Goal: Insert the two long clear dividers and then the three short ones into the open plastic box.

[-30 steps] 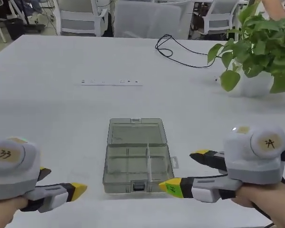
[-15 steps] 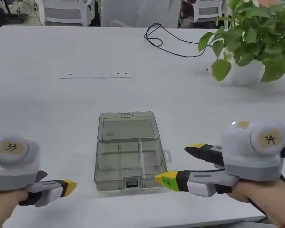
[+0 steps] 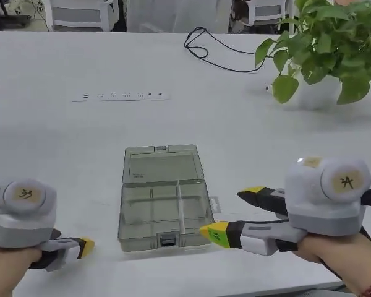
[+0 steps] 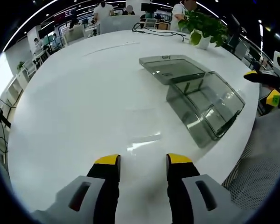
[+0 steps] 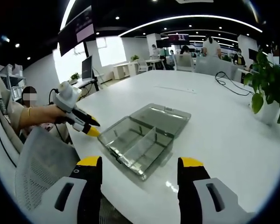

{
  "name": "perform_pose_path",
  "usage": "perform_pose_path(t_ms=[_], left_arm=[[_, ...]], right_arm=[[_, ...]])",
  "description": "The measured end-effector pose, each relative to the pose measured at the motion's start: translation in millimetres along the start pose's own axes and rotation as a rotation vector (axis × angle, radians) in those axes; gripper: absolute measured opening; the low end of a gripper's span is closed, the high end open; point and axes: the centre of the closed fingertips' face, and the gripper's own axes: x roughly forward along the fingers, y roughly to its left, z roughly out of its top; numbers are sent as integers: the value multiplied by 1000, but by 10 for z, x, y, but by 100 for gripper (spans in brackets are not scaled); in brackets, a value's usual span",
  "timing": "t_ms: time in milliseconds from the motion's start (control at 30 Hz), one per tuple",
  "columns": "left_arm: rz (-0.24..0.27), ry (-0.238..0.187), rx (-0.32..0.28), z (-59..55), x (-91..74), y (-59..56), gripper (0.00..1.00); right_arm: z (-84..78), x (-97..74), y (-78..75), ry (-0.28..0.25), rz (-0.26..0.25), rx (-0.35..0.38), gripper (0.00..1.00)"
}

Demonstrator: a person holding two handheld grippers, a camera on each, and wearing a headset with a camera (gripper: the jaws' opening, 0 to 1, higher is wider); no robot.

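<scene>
Two claws hang released and empty: the left claw (image 4: 143, 161) and the right claw (image 3: 232, 213) flank the plastic box (image 3: 139, 237), which sits open on the tabletop (image 3: 62, 142) near its front edge.

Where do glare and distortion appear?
Left gripper view: glare on the white table ahead of the left gripper, and the table edge curves. Right gripper view: fisheye bends the ceiling lights; the plastic box looks sharp. Head view: soft, even light.
</scene>
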Motion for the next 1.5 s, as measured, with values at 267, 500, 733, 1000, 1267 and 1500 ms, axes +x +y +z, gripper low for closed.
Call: perform_pose_path(t_ms=[267, 500, 733, 1000, 1267, 1500], left_arm=[[15, 15, 16, 14, 13, -12, 39], [29, 40, 30, 14, 35, -18, 38], [42, 73, 8, 6, 36, -21, 37], [44, 135, 8, -21, 7, -37, 32], [25, 134, -23, -26, -12, -56, 30], [20, 102, -67, -42, -54, -51, 30]], right_arm=[[-1, 39, 29, 5, 10, -6, 64], [-16, 52, 26, 14, 8, -11, 63], [-53, 57, -11, 32, -15, -9, 61], [-26, 78, -1, 33, -23, -8, 60], [-44, 92, 1, 51, -30, -8, 58], [13, 116, 44, 34, -25, 25, 57]])
